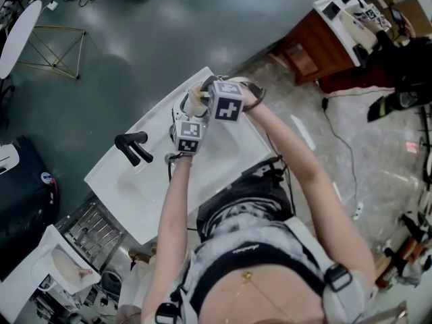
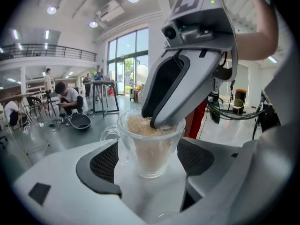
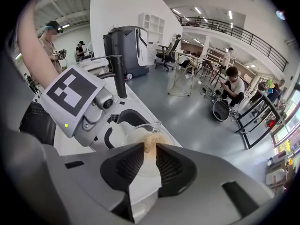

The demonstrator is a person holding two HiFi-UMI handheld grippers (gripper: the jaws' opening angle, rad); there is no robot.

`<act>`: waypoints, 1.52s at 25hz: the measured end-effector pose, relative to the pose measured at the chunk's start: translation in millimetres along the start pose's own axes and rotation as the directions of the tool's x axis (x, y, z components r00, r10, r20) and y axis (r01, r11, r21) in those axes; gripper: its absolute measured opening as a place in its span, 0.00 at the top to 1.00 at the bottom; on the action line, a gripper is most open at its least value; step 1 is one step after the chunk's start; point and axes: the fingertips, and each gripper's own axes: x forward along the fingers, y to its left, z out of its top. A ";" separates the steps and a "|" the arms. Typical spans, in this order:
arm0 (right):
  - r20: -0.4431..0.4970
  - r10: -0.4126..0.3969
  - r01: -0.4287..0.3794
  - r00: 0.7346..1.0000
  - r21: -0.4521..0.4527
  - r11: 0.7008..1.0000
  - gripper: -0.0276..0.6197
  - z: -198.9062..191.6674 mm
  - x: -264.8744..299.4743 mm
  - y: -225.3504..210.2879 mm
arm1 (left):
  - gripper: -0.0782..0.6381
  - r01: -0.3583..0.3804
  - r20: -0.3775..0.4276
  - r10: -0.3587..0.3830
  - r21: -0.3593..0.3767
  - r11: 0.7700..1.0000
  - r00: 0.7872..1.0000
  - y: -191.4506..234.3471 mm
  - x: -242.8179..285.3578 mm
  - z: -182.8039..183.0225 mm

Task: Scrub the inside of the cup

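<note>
A clear glass cup (image 2: 149,158) with a handle stands between the black pads of my left gripper (image 2: 149,167), which is shut on its sides. A tan fibrous scrubber (image 2: 137,125) fills the cup. My right gripper (image 2: 153,121) comes down from above into the cup's mouth. In the right gripper view its jaws (image 3: 149,150) pinch the scrubber (image 3: 150,138) just above the cup's rim (image 3: 139,127). In the head view both grippers meet at the cup (image 1: 197,97), at the far corner of the white table (image 1: 135,194).
A black forked fixture (image 1: 133,147) stands on the table left of the grippers. A wire rack (image 1: 94,231) sits below the table's near left end. The table's far edges run close to the cup. People work at desks across the grey floor (image 3: 229,86).
</note>
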 end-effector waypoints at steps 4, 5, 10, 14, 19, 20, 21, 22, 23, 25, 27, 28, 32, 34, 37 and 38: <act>0.017 0.011 -0.011 1.000 0.017 1.000 0.80 2.1 -2.6 1.3 | 0.34 0.004 0.034 -0.003 -0.030 1.000 0.999 -1.2 -13.7 6.6; 0.018 0.011 -0.011 1.000 0.019 1.000 0.80 2.4 -2.8 1.5 | 0.34 0.007 0.035 -0.006 -0.035 0.999 0.999 -1.2 -15.9 6.1; 0.019 0.006 -0.006 1.000 0.004 1.000 0.79 2.5 -5.4 2.4 | 0.34 0.015 0.014 -0.014 -0.038 0.999 1.000 -3.3 -23.1 -2.9; 0.019 0.013 -0.013 1.000 0.000 1.000 0.75 5.0 -13.1 3.6 | 0.34 0.018 0.006 -0.018 -0.043 0.999 1.000 -4.5 -36.7 -8.2; 0.065 -0.026 0.025 0.998 0.014 1.000 0.74 13.6 -29.6 -0.8 | 0.34 0.011 0.023 -0.009 -0.109 0.994 1.000 -2.4 -61.3 -7.1; 0.078 -0.037 0.036 0.996 0.019 0.999 0.75 15.0 -33.7 -0.9 | 0.37 0.009 0.037 -0.005 -0.120 0.993 0.999 -2.7 -66.2 -3.8; 0.094 -0.045 0.043 0.995 0.027 0.999 0.75 16.9 -38.0 -0.4 | 0.38 0.006 0.050 0.001 -0.125 0.992 0.999 -2.7 -71.2 -0.2; 0.113 -0.052 0.048 0.992 0.037 0.998 0.75 19.5 -42.1 0.4 | 0.42 0.000 0.063 0.008 -0.128 0.992 0.998 -2.0 -76.3 3.4; 0.135 -0.059 0.053 0.989 0.050 0.997 0.75 22.4 -46.1 1.4 | 0.46 -0.005 0.075 0.015 -0.132 0.991 0.997 -1.0 -81.8 6.7; 0.178 -0.077 0.064 0.981 0.077 0.995 0.76 26.9 -54.2 4.9 | 0.52 -0.008 0.100 0.023 -0.151 0.988 0.995 -0.4 -92.7 12.3; 0.213 -0.100 0.080 0.972 0.101 0.992 0.78 27.8 -64.1 9.4 | 0.59 -0.006 0.139 0.031 -0.176 0.984 0.990 -1.5 -103.8 21.2; 0.229 -0.110 0.087 0.967 0.110 0.990 0.81 27.4 -69.5 12.1 | 0.64 -0.009 0.161 0.040 -0.187 0.982 0.986 -2.1 -109.9 27.8; 0.309 -0.153 0.107 0.939 0.160 0.981 0.93 26.5 -93.1 24.8 | 0.83 -0.019 0.217 0.062 -0.195 0.981 0.974 -8.3 -131.8 50.0; 0.372 -0.174 0.109 0.912 0.189 0.976 0.95 30.4 -106.1 32.9 | 0.87 0.004 0.222 0.048 -0.226 0.974 0.974 -15.1 -139.8 58.0; 0.473 -0.195 0.084 0.859 0.246 0.966 0.95 35.7 -124.6 44.8 | 0.89 0.022 0.223 0.039 -0.264 0.964 0.974 -25.7 -146.9 63.8; 0.500 -0.198 0.069 0.843 0.265 0.962 0.95 35.7 -129.6 48.8 | 0.89 0.012 0.226 0.047 -0.254 0.967 0.973 -28.7 -148.7 66.8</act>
